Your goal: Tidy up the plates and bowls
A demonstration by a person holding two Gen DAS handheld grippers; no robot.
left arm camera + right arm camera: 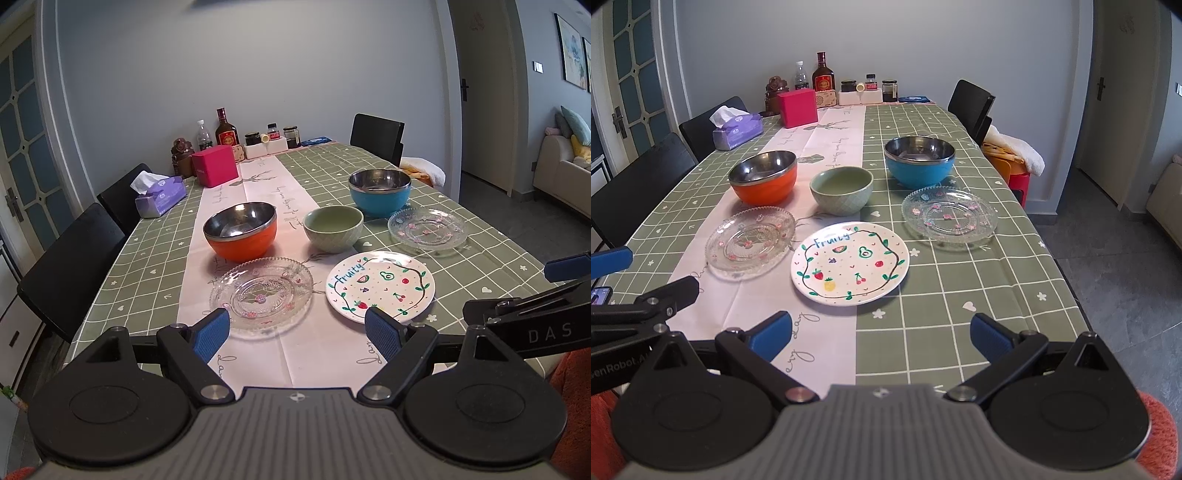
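On the table sit an orange steel-lined bowl, a green ceramic bowl and a blue steel-lined bowl. In front of them lie a glass plate on the left, a white fruit-printed plate and a second glass plate on the right. My left gripper is open and empty, just short of the left glass plate. My right gripper is open and empty, near the table's front edge before the white plate.
A tissue box, a pink box, bottles and jars stand at the far end. Black chairs line the left side; another chair and a stool with cloth stand on the right.
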